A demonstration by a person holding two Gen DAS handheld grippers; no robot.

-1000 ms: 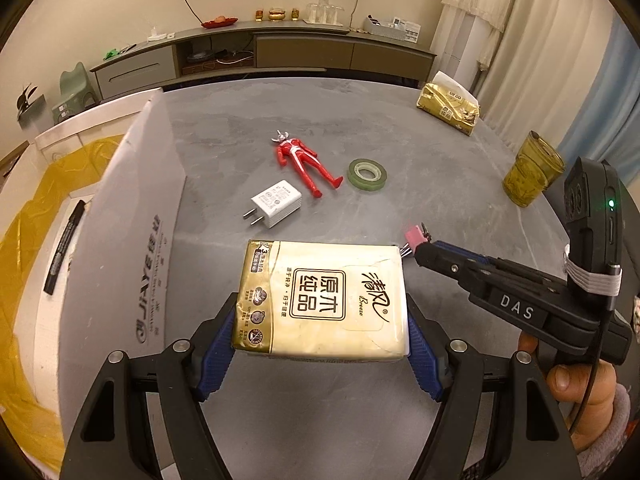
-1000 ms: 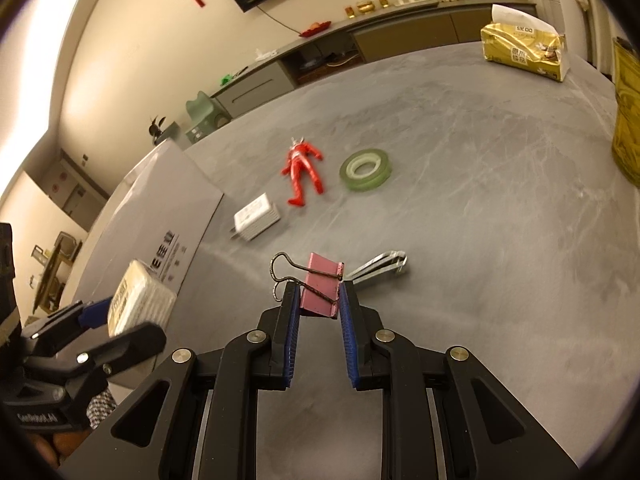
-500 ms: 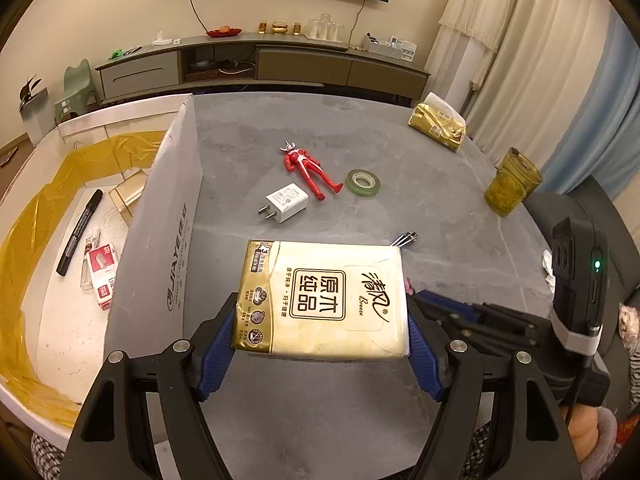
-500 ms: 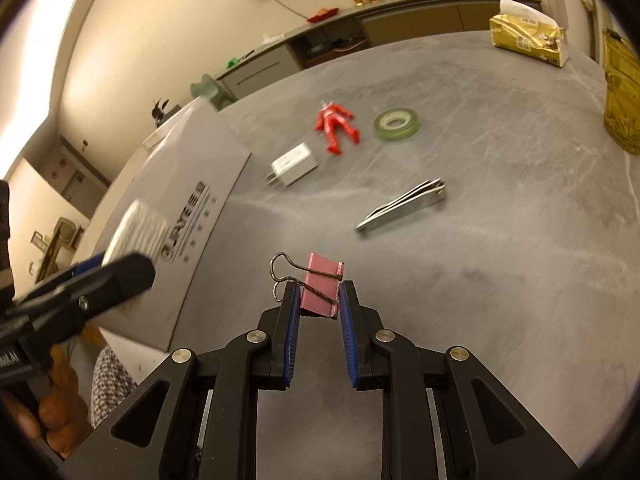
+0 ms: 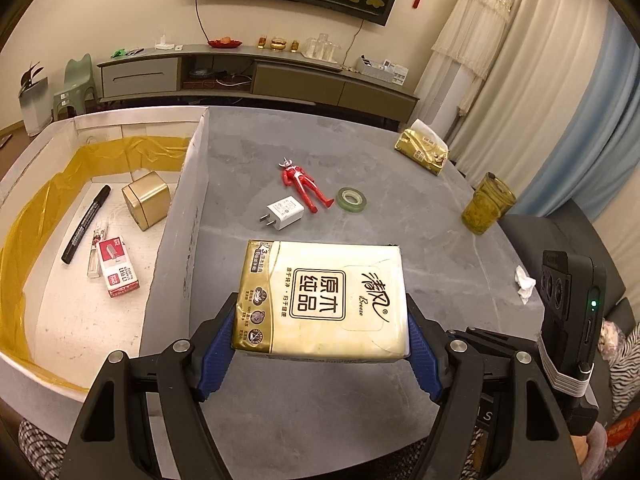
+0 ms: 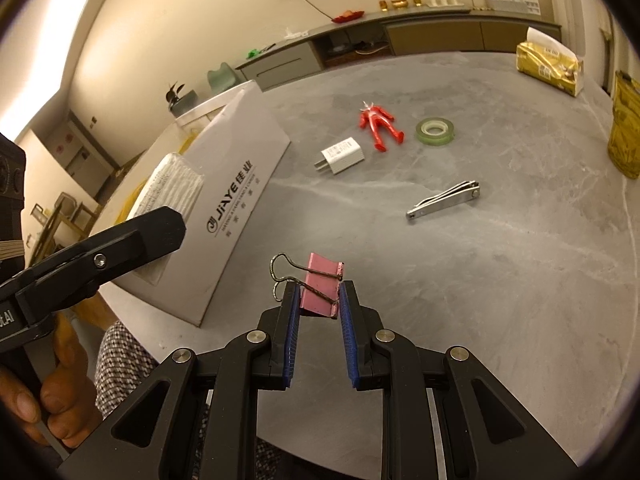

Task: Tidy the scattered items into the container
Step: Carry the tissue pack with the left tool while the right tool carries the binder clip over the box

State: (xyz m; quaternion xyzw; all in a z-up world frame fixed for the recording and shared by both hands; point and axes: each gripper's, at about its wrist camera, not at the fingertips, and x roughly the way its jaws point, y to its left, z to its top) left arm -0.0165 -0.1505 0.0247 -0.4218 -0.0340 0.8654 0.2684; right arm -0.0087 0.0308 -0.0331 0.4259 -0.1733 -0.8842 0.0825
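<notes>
My left tool [image 5: 320,344] clamps the tissue pack [image 5: 322,298] by its short sides, above the counter [image 5: 400,240], box [image 5: 176,216] at 10 o'clock. Soft, light; it squashes. Right tool [image 6: 319,300] pinches the pink clip [image 6: 322,288]: stiff, small.

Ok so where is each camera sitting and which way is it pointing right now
Left wrist: rides the left hand-held gripper, looking forward and down over the tissue pack it clamps, to the white box and grey table; the right hand-held gripper shows at the right edge.
Right wrist: rides the right hand-held gripper, which grips a pink binder clip, facing across the table; the left hand-held gripper and the person's hand show at the left.
Shared: red figure, charger, tape roll, box.
</notes>
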